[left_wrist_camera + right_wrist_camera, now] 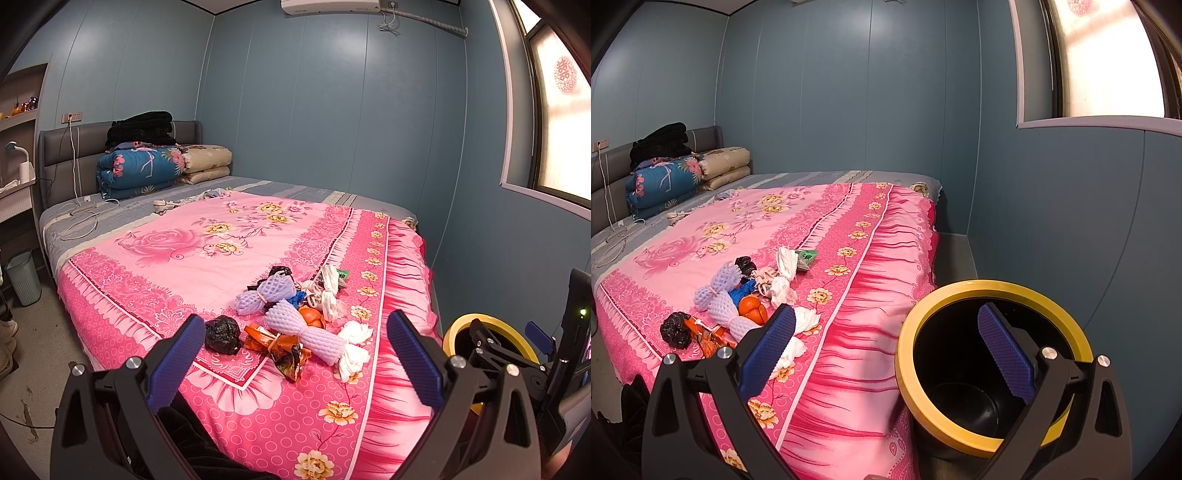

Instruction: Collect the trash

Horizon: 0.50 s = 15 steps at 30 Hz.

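A heap of trash lies near the foot of the pink bed: a crumpled black bag (222, 334) (676, 329), an orange snack wrapper (284, 349) (709, 338), two purple foam nets (306, 330) (720, 291), an orange peel (312, 317) (753, 309), white tissues (352, 345) (783, 277) and a green packet (806, 257). A black bin with a yellow rim (990, 365) (452, 332) stands on the floor right of the bed. My left gripper (295, 354) is open and empty above the bed's near edge, short of the heap. My right gripper (886, 347) is open and empty, its right finger over the bin's mouth.
The pink flowered bedspread (207, 258) (849, 295) hangs over the bed's side. Folded quilts (140, 166) and a black bundle (142, 127) lie at the headboard. A grey-green basket (24, 275) stands on the floor at the left. Blue walls and a window (1108, 59) close the right side.
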### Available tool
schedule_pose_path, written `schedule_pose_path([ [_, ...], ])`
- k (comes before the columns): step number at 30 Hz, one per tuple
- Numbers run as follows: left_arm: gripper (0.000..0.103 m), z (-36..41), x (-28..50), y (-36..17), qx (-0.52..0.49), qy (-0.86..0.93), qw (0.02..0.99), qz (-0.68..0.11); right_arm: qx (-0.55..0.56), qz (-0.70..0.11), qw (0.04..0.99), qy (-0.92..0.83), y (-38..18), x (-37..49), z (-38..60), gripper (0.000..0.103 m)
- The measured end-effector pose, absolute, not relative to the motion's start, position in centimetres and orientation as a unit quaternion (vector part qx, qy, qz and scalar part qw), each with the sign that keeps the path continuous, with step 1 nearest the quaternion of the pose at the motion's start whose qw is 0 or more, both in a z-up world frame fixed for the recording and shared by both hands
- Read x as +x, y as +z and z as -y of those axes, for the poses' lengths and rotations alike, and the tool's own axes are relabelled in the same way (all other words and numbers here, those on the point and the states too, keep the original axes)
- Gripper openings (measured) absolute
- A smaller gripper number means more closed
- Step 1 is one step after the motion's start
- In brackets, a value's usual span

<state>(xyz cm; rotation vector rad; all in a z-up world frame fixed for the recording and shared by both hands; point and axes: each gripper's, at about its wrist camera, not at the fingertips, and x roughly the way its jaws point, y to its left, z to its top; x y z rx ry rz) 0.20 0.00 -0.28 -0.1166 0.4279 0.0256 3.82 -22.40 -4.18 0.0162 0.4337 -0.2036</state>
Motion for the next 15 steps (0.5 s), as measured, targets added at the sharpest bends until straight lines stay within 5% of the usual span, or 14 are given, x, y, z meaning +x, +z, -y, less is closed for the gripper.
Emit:
schedule_pose_path([
  [15,0.095,0.0,0.2,-0.27,-0.058,0.013,0.975,-0.212,0.009,-0.216,0.971,-0.101,-4.22,3.88,22.47,0.095],
])
